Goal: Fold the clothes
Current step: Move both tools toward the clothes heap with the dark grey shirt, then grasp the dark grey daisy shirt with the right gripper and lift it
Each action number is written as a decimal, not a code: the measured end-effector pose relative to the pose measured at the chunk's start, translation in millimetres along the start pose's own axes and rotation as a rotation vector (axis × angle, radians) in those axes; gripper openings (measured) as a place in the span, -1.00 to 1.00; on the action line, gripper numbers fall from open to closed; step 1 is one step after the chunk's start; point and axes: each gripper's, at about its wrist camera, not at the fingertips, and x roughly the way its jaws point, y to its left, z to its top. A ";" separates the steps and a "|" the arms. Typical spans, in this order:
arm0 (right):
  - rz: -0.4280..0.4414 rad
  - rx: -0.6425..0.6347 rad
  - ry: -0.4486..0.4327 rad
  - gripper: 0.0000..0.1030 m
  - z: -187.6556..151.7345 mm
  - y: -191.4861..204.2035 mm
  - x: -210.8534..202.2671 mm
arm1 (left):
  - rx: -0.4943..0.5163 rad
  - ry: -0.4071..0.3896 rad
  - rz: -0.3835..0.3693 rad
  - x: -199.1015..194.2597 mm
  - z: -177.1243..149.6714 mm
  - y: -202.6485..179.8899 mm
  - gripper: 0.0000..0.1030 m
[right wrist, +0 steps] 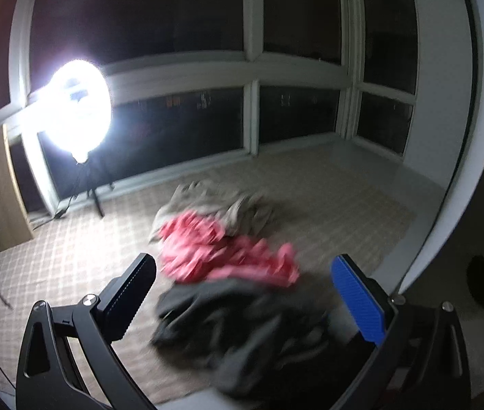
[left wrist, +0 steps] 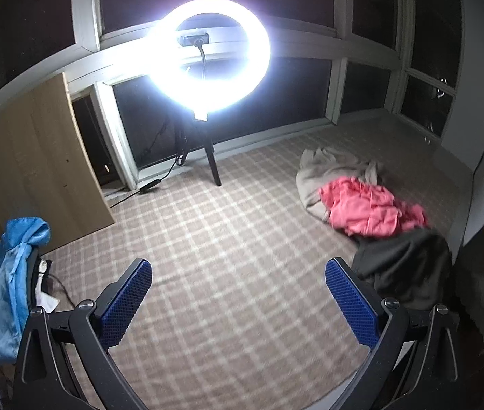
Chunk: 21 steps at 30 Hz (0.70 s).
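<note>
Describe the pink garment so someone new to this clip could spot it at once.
Start at the ring light by the windows, then look right along the checked carpet to the heap of clothes. The pink garment lies crumpled in the middle, between a beige one behind and a dark grey one in front; it is the only bright colour there.

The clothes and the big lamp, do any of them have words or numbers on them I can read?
No text can be read anywhere.
Pink garment, beige garment, dark garment: no print or label shows, and the right wrist view is blurred.
Blue garment: no lettering shows.
Ring light: glare hides any marking.
Wooden board: plain.
Left gripper and right gripper: no brand shows.
</note>
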 end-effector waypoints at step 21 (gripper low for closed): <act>0.201 -0.268 0.440 0.63 -62.8 -17.7 139.2 | -0.001 0.134 -0.085 80.1 22.7 -46.1 0.99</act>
